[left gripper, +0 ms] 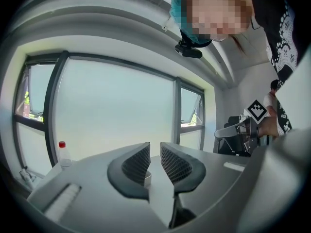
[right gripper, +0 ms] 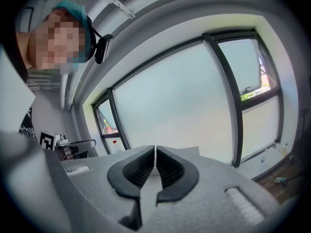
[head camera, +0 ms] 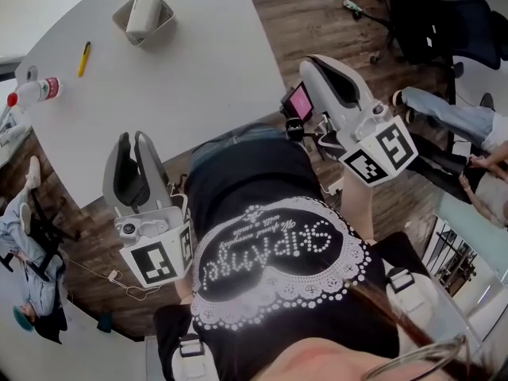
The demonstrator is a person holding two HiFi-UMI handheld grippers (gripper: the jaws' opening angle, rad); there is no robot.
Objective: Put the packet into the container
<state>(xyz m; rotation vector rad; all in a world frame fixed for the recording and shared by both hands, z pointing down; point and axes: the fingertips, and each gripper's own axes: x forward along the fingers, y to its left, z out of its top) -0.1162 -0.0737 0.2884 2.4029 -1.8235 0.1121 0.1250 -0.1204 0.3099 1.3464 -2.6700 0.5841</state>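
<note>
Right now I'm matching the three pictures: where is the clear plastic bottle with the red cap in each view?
Head view: clear plastic bottle with red cap at the white table's left edge.
Left gripper view: bottle far left of the jaws, against the window.
Right gripper view: cannot be made out.
Shared landmark: the white table, past the jaws in both gripper views.

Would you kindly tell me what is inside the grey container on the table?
A white packet lies inside the container, filling most of it. The container's floor beneath the packet is covered, so anything under it cannot be seen.
</note>
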